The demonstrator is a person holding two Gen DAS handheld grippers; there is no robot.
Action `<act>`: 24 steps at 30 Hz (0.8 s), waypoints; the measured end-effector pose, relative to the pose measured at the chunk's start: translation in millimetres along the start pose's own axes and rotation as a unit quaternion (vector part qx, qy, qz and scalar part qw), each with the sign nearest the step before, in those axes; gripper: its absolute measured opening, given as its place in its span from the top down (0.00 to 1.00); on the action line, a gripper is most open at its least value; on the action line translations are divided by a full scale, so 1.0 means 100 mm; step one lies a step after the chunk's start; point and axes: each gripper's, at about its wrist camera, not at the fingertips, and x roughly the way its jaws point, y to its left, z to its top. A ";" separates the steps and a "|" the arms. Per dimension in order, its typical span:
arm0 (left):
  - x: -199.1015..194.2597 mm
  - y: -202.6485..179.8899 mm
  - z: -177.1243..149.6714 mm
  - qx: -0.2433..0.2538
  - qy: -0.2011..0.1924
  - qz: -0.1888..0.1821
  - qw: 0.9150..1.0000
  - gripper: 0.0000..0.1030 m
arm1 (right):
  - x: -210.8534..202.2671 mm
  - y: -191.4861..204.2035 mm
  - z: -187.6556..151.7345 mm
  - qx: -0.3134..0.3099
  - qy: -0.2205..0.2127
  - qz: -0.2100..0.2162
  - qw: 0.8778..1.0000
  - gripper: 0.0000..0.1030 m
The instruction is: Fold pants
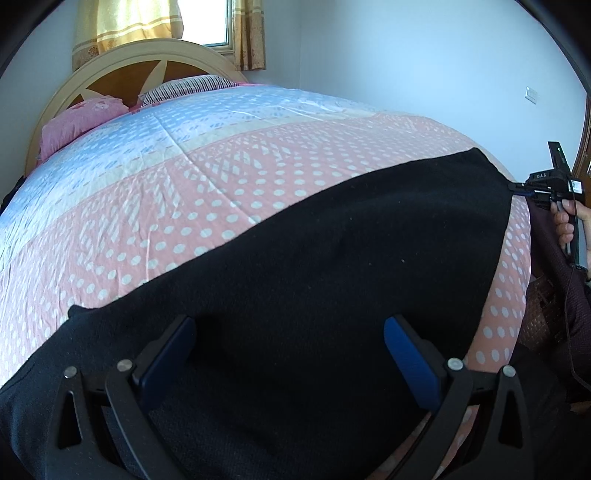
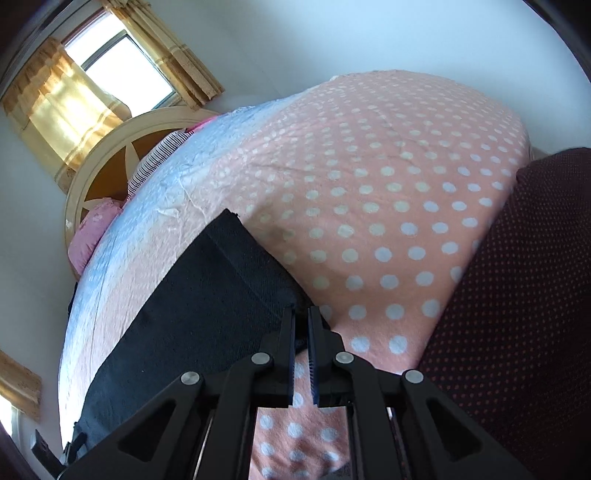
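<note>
Here, our left claw stands wide open, its two blue pads spread apart above the black pants, with nothing between them. Our right claw is pinched nearly closed on a corner of the same pants; in the right wrist view the dark cloth meets the tips of the narrow blue-edged fingers, and only a thin slit shows between them lower down. From the left wrist view we see that right claw at the far right corner of the garment, gripping its edge, with a hand wrapped around the handle and a black cable hanging below it.

The pants lie flat in a broad band across the near part of the bed, stretched between our two claws, their upper edge running in a straight diagonal. Under them lies a pink bedspread with white dots, which turns pale blue and cream toward the head of the bed. Farther off we see a pink pillow and a striped pillow resting against a rounded wooden headboard. Behind the headboard, yellow curtains hang beside a bright window. At the right of the right wrist view, a dark maroon cloth with small orange dots fills the frame beside the bed.
</note>
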 end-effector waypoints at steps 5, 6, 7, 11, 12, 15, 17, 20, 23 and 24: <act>0.00 -0.02 -0.01 0.004 -0.001 0.004 1.000 0.00 | -0.21 0.09 0.02 -0.013 -0.038 -0.052 0.998 0.78; 0.00 -0.03 -0.01 0.004 -0.001 0.005 1.000 0.00 | -0.28 0.17 0.03 -0.023 -0.051 -0.050 0.997 0.78; 0.00 -0.04 -0.01 0.004 0.000 0.006 1.000 0.00 | -0.35 0.27 0.02 -0.039 -0.062 -0.044 0.996 0.76; 0.02 -0.05 0.00 0.006 0.001 0.009 1.000 0.00 | -0.42 0.82 -0.13 -0.129 -0.067 0.005 0.989 0.53; 0.02 -0.05 0.00 0.006 0.001 0.009 1.000 0.00 | -0.37 0.97 -0.20 -0.155 -0.053 0.025 0.986 0.53; 0.03 -0.05 0.00 0.005 0.000 0.007 1.000 0.00 | -0.18 1.28 -0.44 -0.209 -0.010 0.065 0.976 0.53; 0.04 -0.05 0.00 0.005 0.000 0.008 1.000 0.00 | -0.04 1.39 -0.59 -0.233 0.017 0.072 0.970 0.53; 0.05 -0.06 0.00 0.005 0.000 0.010 1.000 0.00 | 0.18 1.41 -0.78 -0.259 0.057 0.050 0.963 0.53; 0.05 -0.05 0.00 0.005 -0.001 0.011 1.000 0.00 | 0.17 1.45 -0.88 -0.295 0.051 0.029 0.954 0.53; 0.06 -0.05 0.00 0.006 -0.001 0.011 1.000 0.00 | 0.15 1.47 -0.87 -0.293 0.054 0.024 0.954 0.53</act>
